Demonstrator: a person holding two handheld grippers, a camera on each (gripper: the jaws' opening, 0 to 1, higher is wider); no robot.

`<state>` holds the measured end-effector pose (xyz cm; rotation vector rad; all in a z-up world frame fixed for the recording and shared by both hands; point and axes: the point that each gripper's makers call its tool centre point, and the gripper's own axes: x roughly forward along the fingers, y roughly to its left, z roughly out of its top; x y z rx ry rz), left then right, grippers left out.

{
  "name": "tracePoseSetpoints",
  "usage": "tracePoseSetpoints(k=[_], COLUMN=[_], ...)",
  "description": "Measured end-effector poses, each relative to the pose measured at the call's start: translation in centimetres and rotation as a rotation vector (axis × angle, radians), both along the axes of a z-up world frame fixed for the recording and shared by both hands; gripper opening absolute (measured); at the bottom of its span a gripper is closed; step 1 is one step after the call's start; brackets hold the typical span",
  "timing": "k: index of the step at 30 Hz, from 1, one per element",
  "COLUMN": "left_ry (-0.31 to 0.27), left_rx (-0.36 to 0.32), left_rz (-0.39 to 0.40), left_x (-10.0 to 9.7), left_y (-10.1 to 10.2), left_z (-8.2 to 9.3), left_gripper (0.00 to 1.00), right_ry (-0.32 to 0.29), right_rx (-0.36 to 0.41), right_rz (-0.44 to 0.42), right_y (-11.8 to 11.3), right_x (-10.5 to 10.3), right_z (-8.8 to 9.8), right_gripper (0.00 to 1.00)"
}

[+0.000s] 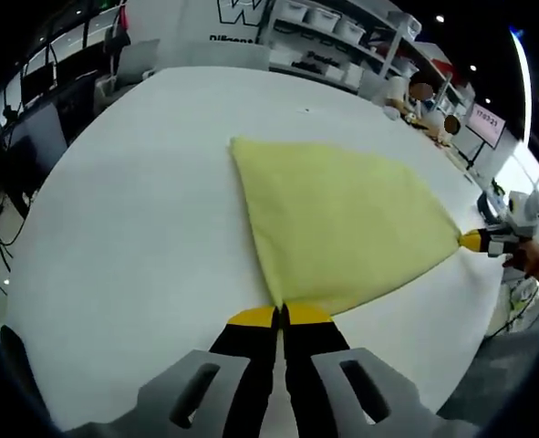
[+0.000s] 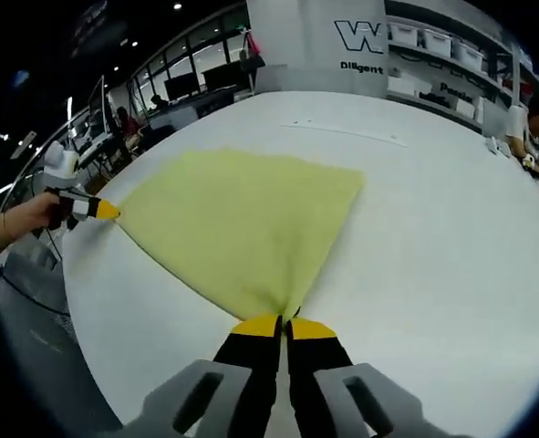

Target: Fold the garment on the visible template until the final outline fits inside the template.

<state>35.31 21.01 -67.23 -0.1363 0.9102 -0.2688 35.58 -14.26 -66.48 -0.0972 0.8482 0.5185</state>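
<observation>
A pale yellow garment [image 1: 337, 219] lies stretched over a white table [image 1: 141, 210], pulled taut between two corners. My left gripper [image 1: 280, 312] is shut on its near corner, the yellow-tipped jaws pressed together on the cloth. The right gripper [image 1: 474, 241] comes in at the right edge, pinching the opposite corner. In the right gripper view the garment [image 2: 237, 219] fans out from my right gripper [image 2: 285, 321], which is shut on its corner. The left gripper [image 2: 103, 209], held by a hand, grips the far left corner.
Shelves with white bins [image 1: 328, 23] stand beyond the table's far edge. Desks with monitors [image 2: 182, 87] and seated people line the room's far side. The table edge [image 2: 87, 301] runs close to my right gripper. Small objects [image 1: 424, 100] sit near the far right rim.
</observation>
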Motion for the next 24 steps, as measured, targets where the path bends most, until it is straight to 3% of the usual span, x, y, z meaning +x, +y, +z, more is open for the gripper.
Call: tracePoseSetpoints(k=[9, 19, 21, 24], left_ry=[0.006, -0.002, -0.009, -0.029], left_rx=[0.025, 0.023, 0.029, 0.031], left_rz=[0.007, 0.039, 0.031, 0.014], left_x=[-1.9, -2.6, -2.7, -2.9], left_y=[0.3, 0.5, 0.4, 0.1], left_z=[0.0, 0.0, 0.2, 0.8], left_gripper=[0.02, 0.04, 0.09, 0.29], right_ry=[0.004, -0.004, -0.018, -0.046], right_rx=[0.017, 0.007, 0.009, 0.041], right_rz=[-0.012, -0.014, -0.028, -0.06], right_y=[0.2, 0.4, 0.6, 1.0], right_x=[-1.8, -2.2, -2.1, -1.8], right_z=[0.0, -0.1, 0.2, 1.1], right_gripper=[0.0, 0.0, 0.0, 0.18])
